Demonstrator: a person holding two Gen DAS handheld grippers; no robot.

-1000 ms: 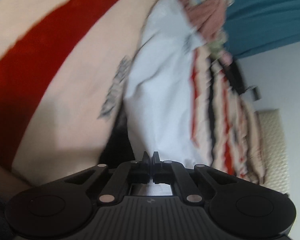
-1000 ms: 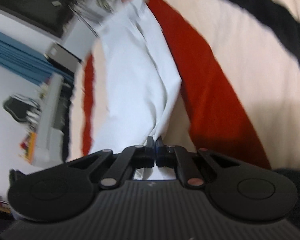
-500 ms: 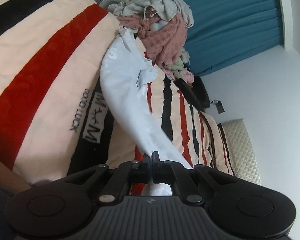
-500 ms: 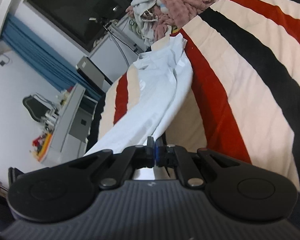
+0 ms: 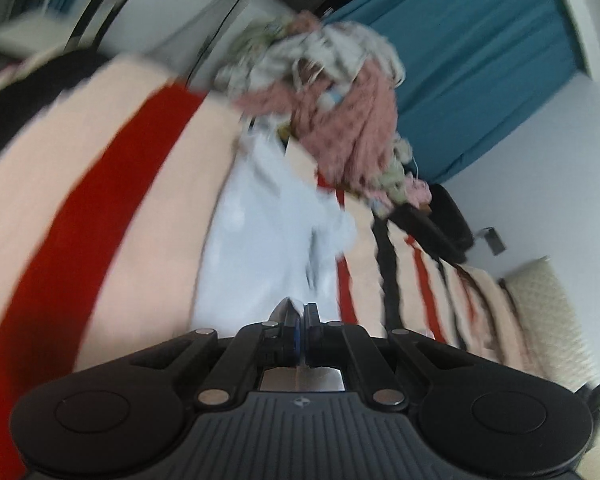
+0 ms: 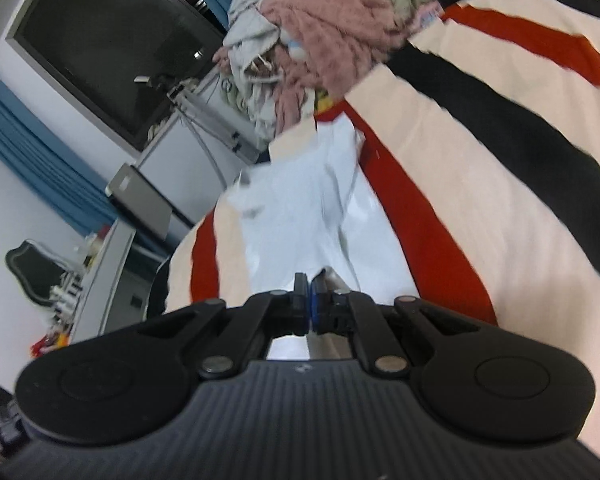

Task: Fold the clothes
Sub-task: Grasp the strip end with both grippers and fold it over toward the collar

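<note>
A pale blue shirt (image 5: 268, 240) lies stretched over a bed with a cream, red and black striped blanket (image 5: 100, 208). My left gripper (image 5: 301, 312) is shut on the shirt's near edge. In the right wrist view the same shirt (image 6: 312, 216) runs away from me, and my right gripper (image 6: 311, 284) is shut on its near edge too. The cloth rises from the bed to both grippers. The left view is blurred.
A heap of pink and grey clothes (image 5: 332, 120) sits at the far end of the shirt, also in the right wrist view (image 6: 320, 36). Teal curtain (image 5: 480, 60), quilted headboard (image 5: 548, 312), a dark screen (image 6: 112, 48) and a cluttered desk (image 6: 100, 276) surround the bed.
Both grippers stay shut on the shirt. The shirt has been drawn along the bed and now lies flatter and wider before me; the views have swung and the clothes heap looks closer.
</note>
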